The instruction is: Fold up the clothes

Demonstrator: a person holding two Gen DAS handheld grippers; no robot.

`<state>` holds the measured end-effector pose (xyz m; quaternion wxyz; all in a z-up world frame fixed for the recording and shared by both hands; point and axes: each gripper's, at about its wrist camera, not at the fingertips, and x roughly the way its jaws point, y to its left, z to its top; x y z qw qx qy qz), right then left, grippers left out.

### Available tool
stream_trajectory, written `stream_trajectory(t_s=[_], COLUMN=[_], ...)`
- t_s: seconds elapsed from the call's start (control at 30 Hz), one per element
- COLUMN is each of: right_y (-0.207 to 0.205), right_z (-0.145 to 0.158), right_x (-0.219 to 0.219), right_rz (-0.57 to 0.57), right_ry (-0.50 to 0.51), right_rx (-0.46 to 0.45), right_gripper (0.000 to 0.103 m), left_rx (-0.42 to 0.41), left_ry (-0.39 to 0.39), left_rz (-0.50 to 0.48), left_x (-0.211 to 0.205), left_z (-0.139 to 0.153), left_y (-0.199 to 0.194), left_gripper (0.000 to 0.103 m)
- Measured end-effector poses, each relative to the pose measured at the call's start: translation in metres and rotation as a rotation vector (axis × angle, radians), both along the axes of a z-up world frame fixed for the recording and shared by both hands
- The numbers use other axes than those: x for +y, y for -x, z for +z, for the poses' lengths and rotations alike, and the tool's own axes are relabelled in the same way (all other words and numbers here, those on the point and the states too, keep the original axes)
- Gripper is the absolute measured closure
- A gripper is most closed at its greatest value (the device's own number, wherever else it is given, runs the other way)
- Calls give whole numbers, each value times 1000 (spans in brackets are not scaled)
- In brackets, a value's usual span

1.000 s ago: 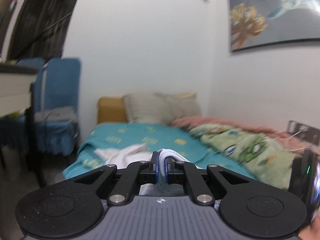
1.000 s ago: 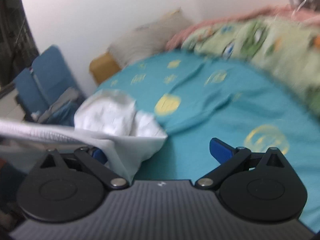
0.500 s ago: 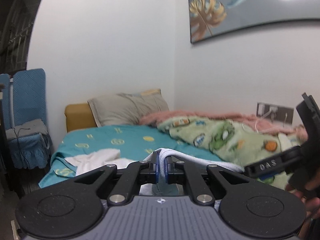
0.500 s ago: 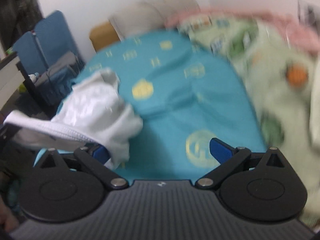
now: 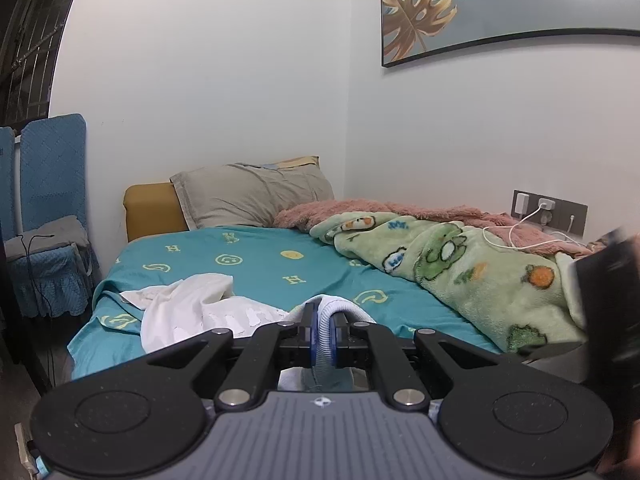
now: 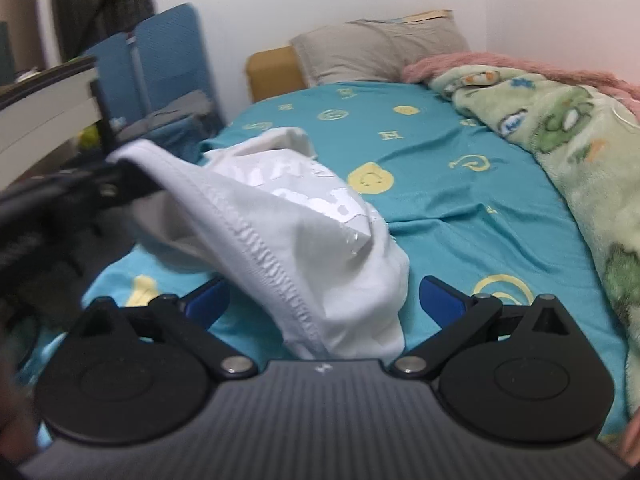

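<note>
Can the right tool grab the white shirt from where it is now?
Probably yes. The right tool is open, and the white shirt hangs between its blue fingers with nothing in the way. The left tool already pinches the shirt's edge.

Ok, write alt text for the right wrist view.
The right gripper, jaws open, has a white cotton T-shirt with a cracked print draped between them above a teal bedsheet with yellow symbols. The left gripper, blurred, holds the shirt's ribbed edge up. A grey pillow and a green cartoon fleece blanket lie beyond.
</note>
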<state>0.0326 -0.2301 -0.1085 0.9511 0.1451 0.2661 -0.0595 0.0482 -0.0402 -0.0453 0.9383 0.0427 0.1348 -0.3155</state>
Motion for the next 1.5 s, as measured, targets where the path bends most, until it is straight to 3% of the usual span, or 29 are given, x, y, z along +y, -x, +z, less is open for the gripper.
stream_trajectory(t_s=[0.1,0.2,0.3,0.37,0.47,0.57,0.73,0.83,0.9,1.03,1.1,1.13,1.23,1.3,1.37,1.4,1.43,1.5], right_y=[1,2,2,-4,-16,-18,10,22,18,-7,-15,-17,-7,4,4,2,0,0], right_z=[-2,-4,-8,-19,-38,-44,0,19,18,-6,-14,-14,2,13,13,12,11,12], right_x=[-13,-26,-41,-46,-47,-42,-18,-3,-7,-21,-21,-20,-18,-27,-36,-41,-45,-45], right_rz=[-81,-164,-268,-309,-305,-285,-388,-417,-384,-238,-197,-196,-259,-306,-295,-274,-255,-229], right_ry=[-87,-167,-147,-106,-42,20,318,475,452,313,264,258,231,159,67,14,-32,-71], right_rx=[-75,-143,-110,-14,160,177,-107,-218,-182,17,59,49,-93,-199,-205,-196,-188,-194], right_gripper=[0,0,0,0,0,0,5,5,6,6,21,34,64,64,67,74,94,93], left_rx=[5,41,46,47,19,-5,-109,-141,-152,-167,-161,-158,-151,-137,-116,-103,-86,-54], left_ry=[-38,-126,-201,-245,-177,-94,31,77,108,120,104,95,55,31,5,-10,-25,-59], left_rz=[18,32,56,72,113,144,126,118,115,122,118,116,114,113,110,112,112,119], left_x=[-3,-12,-20,-24,-13,0,15,21,26,27,26,24,18,14,11,8,6,3], left_z=[-4,-14,-26,-33,-24,-11,12,21,26,31,31,31,29,27,23,20,17,11], left_y=[0,-6,-8,-9,-9,-8,12,20,22,26,27,27,28,27,25,24,21,16], left_gripper=[95,95,96,97,97,97,97,97,97,97,97,97,97,96,96,95,95,94])
